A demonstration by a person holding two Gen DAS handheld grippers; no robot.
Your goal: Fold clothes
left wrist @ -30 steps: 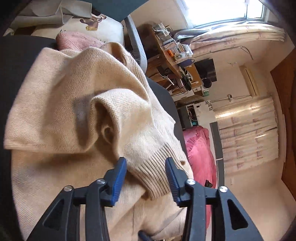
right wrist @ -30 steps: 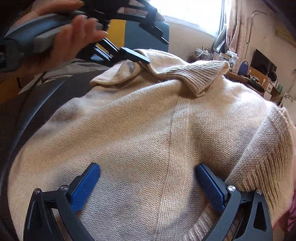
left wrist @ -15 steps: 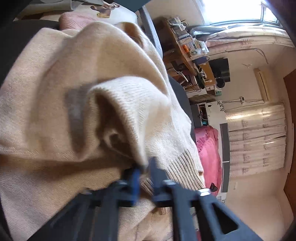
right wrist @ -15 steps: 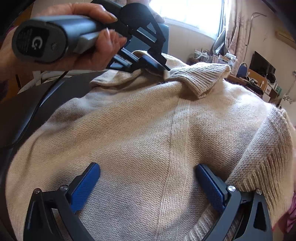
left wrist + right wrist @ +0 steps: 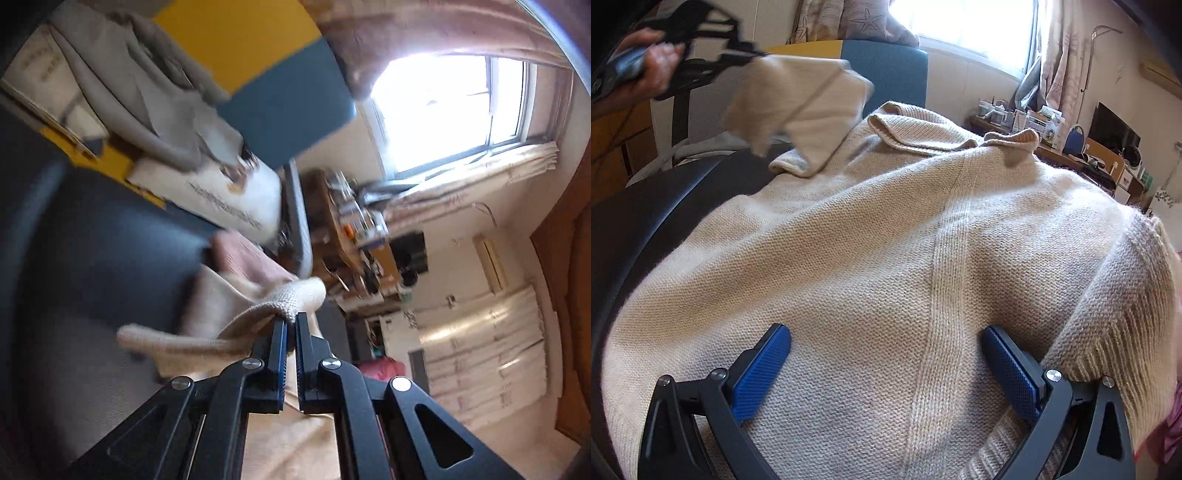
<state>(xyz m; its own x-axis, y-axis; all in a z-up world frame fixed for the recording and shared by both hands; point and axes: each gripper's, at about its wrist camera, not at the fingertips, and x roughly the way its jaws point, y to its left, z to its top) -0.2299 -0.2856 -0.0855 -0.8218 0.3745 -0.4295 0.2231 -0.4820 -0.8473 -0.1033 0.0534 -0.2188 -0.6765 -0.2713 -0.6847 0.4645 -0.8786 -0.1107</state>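
Beige knitted sweater (image 5: 886, 266) lies spread over the dark seat (image 5: 665, 206), body flat, collar rumpled at the far end; my left hand-held gripper (image 5: 290, 325) is pinched tight on a ribbed sleeve end (image 5: 295, 295) and holds it aloft, the sleeve (image 5: 798, 107) trailing down to the shoulder; my right hand-held gripper (image 5: 886, 365) is spread wide and empty, its blue pads (image 5: 761, 373) down on the lower body either side of the centre seam; I judge the knit soft, thick and stretchy, so it will sag and drag; best gripped at ribbed cuffs or hem, where it bunches firmly.
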